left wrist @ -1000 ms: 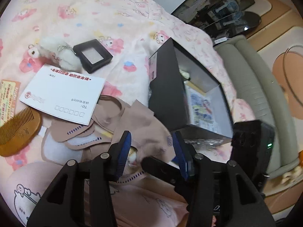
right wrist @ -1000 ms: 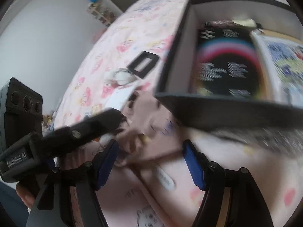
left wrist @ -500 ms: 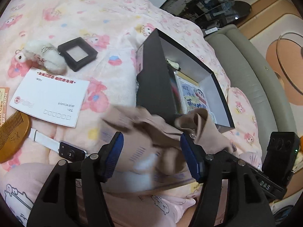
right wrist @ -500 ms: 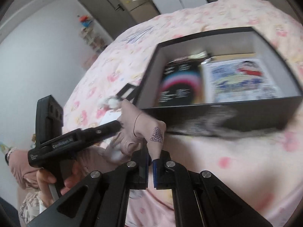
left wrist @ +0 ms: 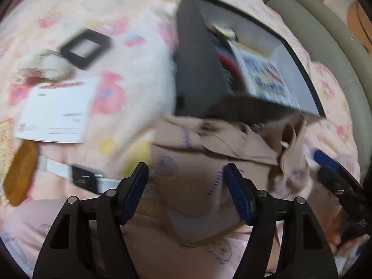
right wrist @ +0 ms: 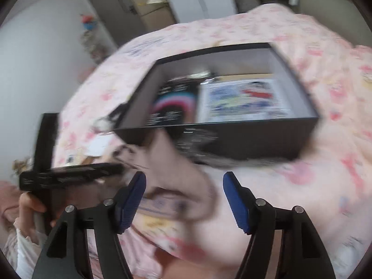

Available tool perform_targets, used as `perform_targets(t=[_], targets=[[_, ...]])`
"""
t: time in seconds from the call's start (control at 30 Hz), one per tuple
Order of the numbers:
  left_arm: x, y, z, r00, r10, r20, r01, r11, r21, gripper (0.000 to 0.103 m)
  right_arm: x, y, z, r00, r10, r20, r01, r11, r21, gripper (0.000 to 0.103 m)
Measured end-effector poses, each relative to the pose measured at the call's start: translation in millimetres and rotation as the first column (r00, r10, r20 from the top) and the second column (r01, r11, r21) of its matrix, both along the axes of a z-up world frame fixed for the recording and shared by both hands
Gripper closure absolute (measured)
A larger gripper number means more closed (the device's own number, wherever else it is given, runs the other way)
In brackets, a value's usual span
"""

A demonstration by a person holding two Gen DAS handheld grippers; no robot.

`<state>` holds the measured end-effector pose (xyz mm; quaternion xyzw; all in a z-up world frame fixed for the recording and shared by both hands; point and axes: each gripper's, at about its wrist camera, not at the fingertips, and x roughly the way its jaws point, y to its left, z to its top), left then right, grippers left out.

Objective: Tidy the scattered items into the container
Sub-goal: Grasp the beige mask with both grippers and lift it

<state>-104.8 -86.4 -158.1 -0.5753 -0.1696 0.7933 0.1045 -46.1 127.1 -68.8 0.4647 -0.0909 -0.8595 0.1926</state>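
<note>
1. The black box [right wrist: 244, 139] is sitting open-topped on the pink bedspread [right wrist: 325, 174], its near wall facing both grippers, with bare blanket lying open to its right. Printed booklets [right wrist: 241, 100] are lying flat inside it.
2. The beige socks [left wrist: 209, 153] are bunching on the blanket just in front of the box's near wall, outside it; one piece is drooping between the right gripper [right wrist: 184, 200] pads without being pinched.
3. The right gripper's jaws are opening now; half a second ago they were clamped shut on a sock, which has since slipped free.
4. The left gripper [left wrist: 186, 190] is hanging over the socks with its jaws apart, pads touching nothing, wider than a second ago.
5. A white card [left wrist: 55, 111], black square frame [left wrist: 86, 46], fluffy toy [left wrist: 44, 67], wooden comb [left wrist: 19, 174] and strap [left wrist: 79, 176] are lying scattered left of the box.
6. Both views are smearing with motion blur, so the sock edges are hard to trace, and the card's print is unreadable.
</note>
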Motion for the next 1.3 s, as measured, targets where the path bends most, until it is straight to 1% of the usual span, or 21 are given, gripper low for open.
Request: perform_targets(t=[0.03, 0.07, 0.1, 0.13, 0.17, 0.23, 0.37, 0.47, 0.57, 0.63, 0.67, 0.7, 0.73, 0.77, 0.8, 0.87, 0.93, 1.0, 1.1, 1.17, 1.3], targets=[[-0.3, 1.7, -0.5, 1.000, -0.013, -0.005, 0.013, 1.000, 0.018, 0.045, -8.6, -8.4, -10.4, 1.000, 0.024, 0.019, -0.024, 1.000, 0.019, 0.037], [0.6, 2.8, 0.7, 1.000, -0.020, -0.017, 0.020, 1.000, 0.009, 0.051, -14.2, -14.5, -19.2, 0.999, 0.013, 0.031, -0.015, 0.998, 0.059, 0.045], [2.5, 4.0, 2.6, 0.999, -0.033, -0.030, 0.034, 0.999, 0.002, 0.055, -19.6, -18.5, -27.8, 0.999, -0.008, 0.042, 0.004, 0.994, 0.105, 0.068], [5.4, 4.7, 5.4, 0.998, -0.041, -0.046, 0.041, 0.999, 0.001, 0.059, -24.7, -21.0, -35.2, 0.998, -0.014, 0.062, 0.007, 0.993, 0.122, 0.076], [9.0, 4.6, 8.2, 0.997, -0.040, -0.065, 0.039, 0.999, -0.012, 0.060, -26.6, -20.5, -39.0, 0.997, -0.014, 0.077, 0.005, 0.993, 0.116, 0.079], [14.1, 1.0, 10.0, 0.997, -0.010, -0.074, 0.006, 0.999, -0.051, 0.059, -23.1, -13.8, -39.6, 0.997, -0.028, 0.076, 0.018, 0.992, 0.128, 0.079], [21.1, -10.9, 14.2, 0.993, 0.085, -0.081, -0.089, 0.995, -0.049, 0.057, -22.5, 1.2, -41.4, 0.992, -0.080, 0.098, 0.067, 0.989, 0.134, 0.079], [29.5, -20.8, 17.4, 0.985, 0.133, -0.106, -0.132, 0.991, 0.020, 0.053, -18.9, 11.8, -36.2, 0.988, -0.136, 0.073, 0.123, 0.980, 0.158, 0.079], [31.7, -26.7, 20.0, 0.983, 0.135, -0.126, -0.125, 0.988, 0.090, 0.046, -12.6, 25.4, -33.7, 0.983, -0.171, 0.061, 0.166, 0.983, 0.080, 0.078], [26.8, -25.8, 18.6, 0.987, 0.116, -0.115, -0.104, 0.989, 0.108, 0.045, -9.6, 28.1, -30.4, 0.989, -0.137, 0.063, 0.137, 0.991, 0.002, 0.076], [24.1, -24.6, 17.6, 0.988, 0.113, -0.105, -0.102, 0.990, 0.100, 0.045, -12.3, 24.3, -32.3, 0.992, -0.101, 0.077, 0.104, 0.994, -0.036, 0.068], [21.3, -21.9, 16.4, 0.990, 0.105, -0.095, -0.097, 0.991, 0.088, 0.045, -15.1, 18.6, -35.8, 0.994, -0.054, 0.097, 0.061, 0.996, -0.068, 0.059], [17.2, -16.2, 14.0, 0.993, 0.089, -0.081, -0.083, 0.994, 0.076, 0.047, -16.2, 14.0, -39.0, 0.994, -0.029, 0.108, 0.038, 0.996, -0.086, 0.058], [14.7, -11.7, 11.6, 0.996, 0.066, -0.062, -0.061, 0.996, 0.069, 0.055, -17.7, 8.0, -43.5, 0.994, -0.005, 0.112, 0.017, 0.995, -0.101, 0.058], [13.0, -6.1, 10.2, 0.998, 0.033, -0.049, -0.029, 0.997, 0.075, 0.063, -18.7, 3.4, -46.4, 0.993, 0.006, 0.115, 0.005, 0.995, -0.097, 0.065], [17.8, 1.6, 16.9, 0.996, 0.012, -0.086, -0.006, 0.997, 0.072, 0.072, -17.6, -6.6, -47.5, 0.994, 0.025, 0.109, -0.020, 0.999, -0.045, 0.097], [26.0, 6.9, 27.5, 0.992, -0.003, -0.128, 0.012, 0.997, 0.070, 0.074, -12.1, -9.7, -39.7, 0.996, 0.035, 0.079, -0.032, 0.999, -0.042, 0.097], [32.3, 8.7, 37.8, 0.988, -0.004, -0.155, 0.019, 0.995, 0.099, 0.074, -6.3, -6.5, -26.3, 0.998, 0.041, 0.053, -0.037, 0.997, -0.070, 0.098], [35.5, 13.8, 64.5, 0.977, -0.014, -0.211, 0.038, 0.993, 0.113, 0.074, -4.4, 5.2, 5.3, 1.000, 0.027, -0.009, -0.028, 0.992, -0.122, 0.098], [29.5, 19.5, 88.0, 0.964, -0.023, -0.263, 0.058, 0.990, 0.128, 0.074, -9.4, 11.3, 32.6, 0.997, 0.027, -0.071, -0.038, 0.986, -0.164, 0.098], [-4.7, 39.1, 132.7, 0.927, -0.062, -0.369, 0.114, 0.986, 0.121, 0.074, -37.7, 21.3, 80.3, 0.988, 0.029, -0.154, -0.054, 0.985, -0.163, 0.098]])
